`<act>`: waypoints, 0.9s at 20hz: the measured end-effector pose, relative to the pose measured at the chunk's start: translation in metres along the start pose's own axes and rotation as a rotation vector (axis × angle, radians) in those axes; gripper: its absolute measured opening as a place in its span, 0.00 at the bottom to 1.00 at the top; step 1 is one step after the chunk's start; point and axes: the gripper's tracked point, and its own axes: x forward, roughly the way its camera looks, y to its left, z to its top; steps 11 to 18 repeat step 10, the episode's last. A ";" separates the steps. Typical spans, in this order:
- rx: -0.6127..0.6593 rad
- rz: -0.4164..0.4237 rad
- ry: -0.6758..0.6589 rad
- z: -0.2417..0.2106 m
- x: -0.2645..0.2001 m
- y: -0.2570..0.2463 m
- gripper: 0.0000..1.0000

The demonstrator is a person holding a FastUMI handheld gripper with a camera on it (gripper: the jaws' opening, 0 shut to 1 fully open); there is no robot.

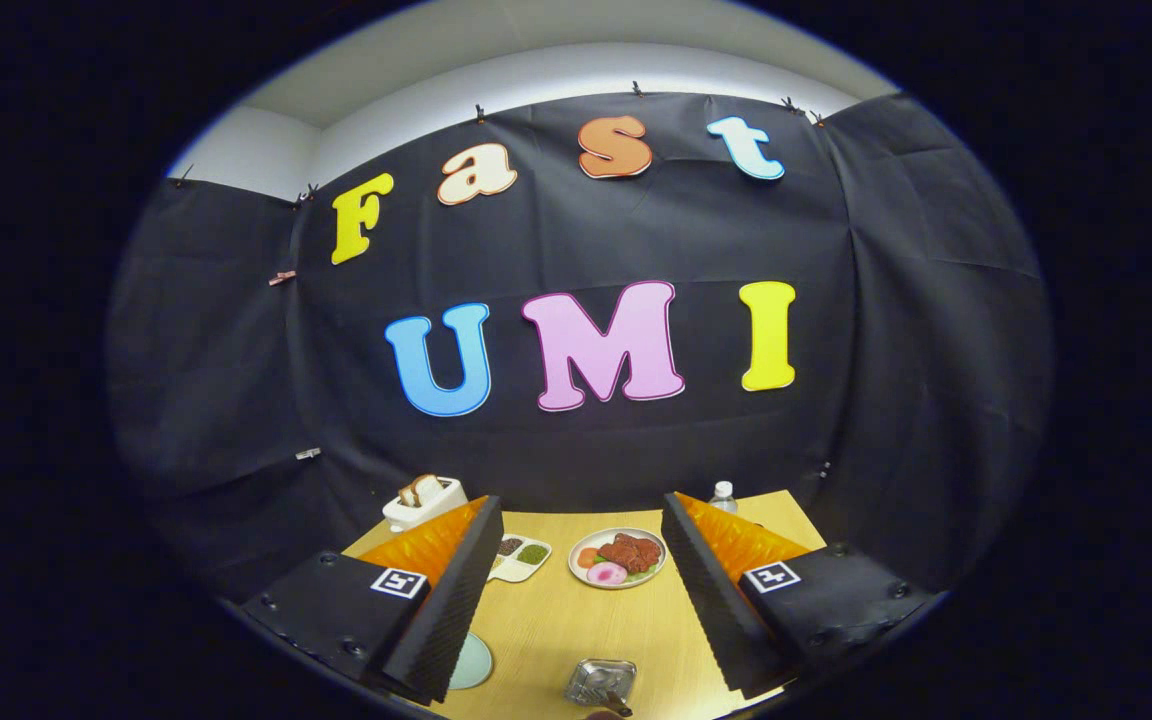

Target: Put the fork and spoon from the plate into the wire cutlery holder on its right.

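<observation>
My gripper is held high above the wooden table, open, its fingers wide apart with nothing between them. Low between the fingers, near the table's front edge, stands the wire cutlery holder, shiny, with metal pieces showing inside; I cannot tell which they are. A dark tip pokes out at its near side. To its left a pale plate is half hidden behind the left finger. Whatever lies on it is hidden.
At the back of the table sit a dish with meat and vegetables, a small divided sauce tray, a white toaster with bread and a water bottle. The black cloth wall rises behind.
</observation>
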 end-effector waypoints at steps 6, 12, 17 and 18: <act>-0.009 0.085 -0.015 -0.002 -0.003 0.014 0.99; -0.020 0.130 0.014 -0.014 -0.012 0.019 0.99; -0.020 0.130 0.014 -0.014 -0.012 0.019 0.99; -0.020 0.130 0.014 -0.014 -0.012 0.019 0.99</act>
